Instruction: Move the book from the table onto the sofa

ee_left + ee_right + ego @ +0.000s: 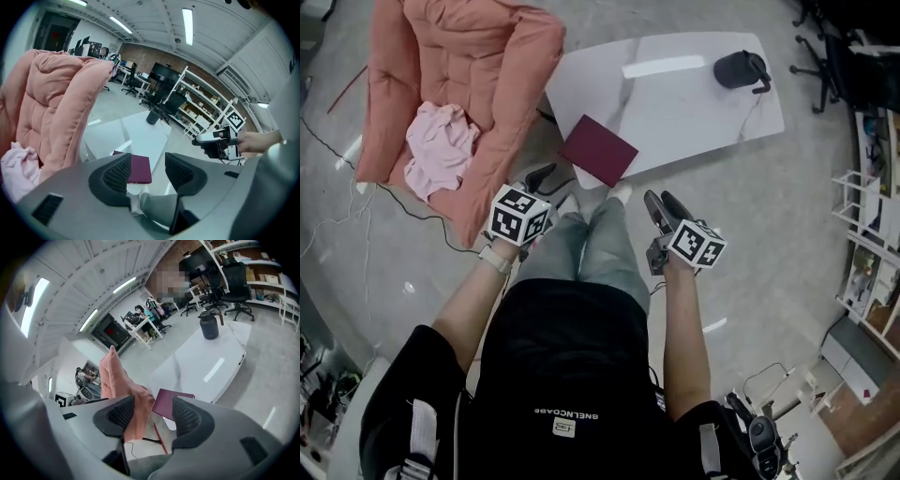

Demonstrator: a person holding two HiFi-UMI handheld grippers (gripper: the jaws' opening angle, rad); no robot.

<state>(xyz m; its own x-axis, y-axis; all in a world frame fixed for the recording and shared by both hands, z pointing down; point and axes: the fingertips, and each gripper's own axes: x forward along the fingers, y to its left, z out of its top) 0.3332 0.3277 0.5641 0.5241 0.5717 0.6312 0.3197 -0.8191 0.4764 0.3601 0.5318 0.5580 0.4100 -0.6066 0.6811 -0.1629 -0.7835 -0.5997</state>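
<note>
One maroon book [598, 150] is shown lying flat on the near corner of the single white table [694, 103], and one dark container [741, 69] is stood at that table's far end. One pink cushioned sofa [520, 56] is placed just left of the table, and one pale pink cloth [439, 145] is bundled on its seat. Two grippers are held on the near side of the table, apart from the book: the left gripper [147, 162] and the right gripper [153, 404] are each presented with jaws spread and nothing caught between the pads.
</note>
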